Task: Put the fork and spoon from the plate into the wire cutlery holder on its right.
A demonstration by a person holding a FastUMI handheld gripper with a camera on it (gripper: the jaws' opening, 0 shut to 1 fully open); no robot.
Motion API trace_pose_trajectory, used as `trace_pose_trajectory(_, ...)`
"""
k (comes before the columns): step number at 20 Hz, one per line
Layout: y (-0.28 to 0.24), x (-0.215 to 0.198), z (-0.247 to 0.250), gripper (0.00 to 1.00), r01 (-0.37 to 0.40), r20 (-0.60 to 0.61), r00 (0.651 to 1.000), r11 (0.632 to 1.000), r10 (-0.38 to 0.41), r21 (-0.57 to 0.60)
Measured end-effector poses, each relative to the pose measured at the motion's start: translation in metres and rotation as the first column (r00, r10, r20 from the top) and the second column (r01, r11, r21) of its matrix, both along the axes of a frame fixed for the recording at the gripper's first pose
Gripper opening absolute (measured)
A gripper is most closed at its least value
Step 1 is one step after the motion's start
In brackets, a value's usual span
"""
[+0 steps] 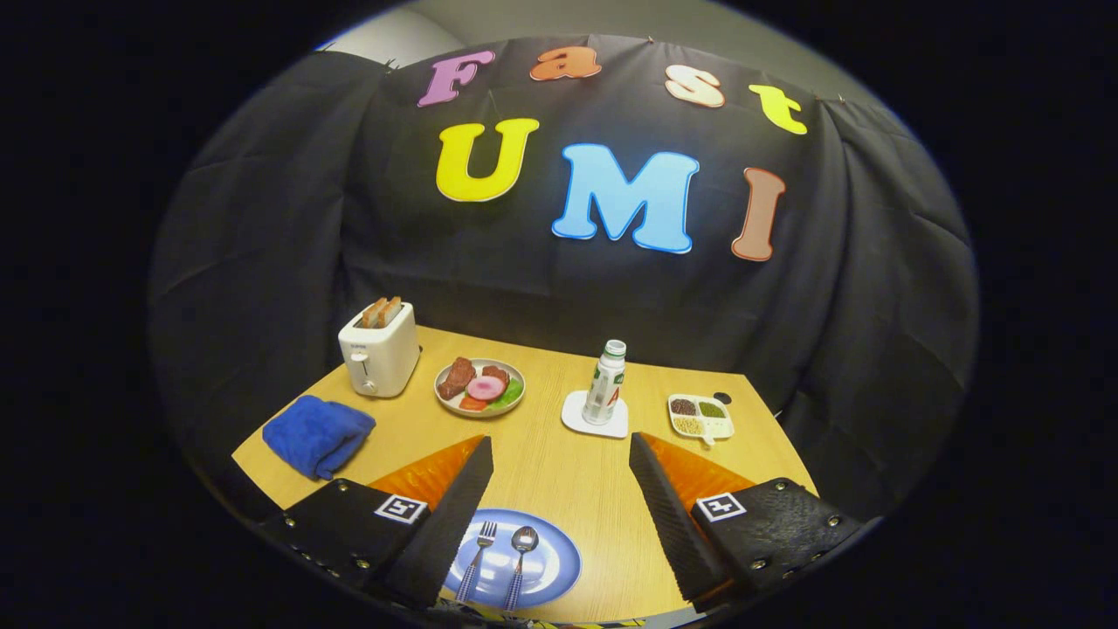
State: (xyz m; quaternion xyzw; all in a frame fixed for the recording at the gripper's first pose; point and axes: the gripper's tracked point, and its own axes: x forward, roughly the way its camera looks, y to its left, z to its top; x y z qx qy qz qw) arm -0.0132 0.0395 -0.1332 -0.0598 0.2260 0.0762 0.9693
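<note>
Fork (477, 560) and spoon (521, 554) on plate (559, 568), between tool's (559, 463) spread fingers

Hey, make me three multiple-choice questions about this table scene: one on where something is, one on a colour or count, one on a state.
1. Where do the metal fork and metal spoon lie?
A. on the round blue plate
B. on the folded blue towel
C. beside the white toaster

2. How many bread slices stand in the toaster?
A. none
B. two
C. four

3. The claw is:
A. shut on the fork
B. shut on the spoon
C. open

Answers: 1 A, both rest side by side on the plate between the fingers. 2 B, two slices poke out. 3 C, its fingers stand wide apart, holding nothing.
</note>
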Motion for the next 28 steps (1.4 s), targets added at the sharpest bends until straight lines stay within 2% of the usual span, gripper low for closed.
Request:
trace_pose_trajectory(6, 0.004, -0.009, -0.043, 0.96, -0.021, -0.148, 0.989, 1.000, 0.019, -0.012)
trace_pose_trajectory(11, 0.007, -0.023, -0.081, 0.96, -0.040, -0.294, 0.955, 0.999, 0.031, -0.025)
trace_pose_trajectory(15, 0.009, -0.037, -0.119, 0.96, -0.080, -0.431, 0.901, 0.996, 0.054, -0.042)
trace_pose_trajectory(21, 0.008, -0.057, -0.162, 0.96, -0.082, -0.582, 0.812, 0.996, 0.048, -0.032)
trace_pose_trajectory(25, 0.008, -0.063, -0.187, 0.96, -0.088, -0.649, 0.760, 0.995, 0.037, -0.047)
trace_pose_trajectory(28, 0.010, -0.068, -0.199, 0.96, -0.110, -0.678, 0.734, 0.992, 0.040, -0.061)
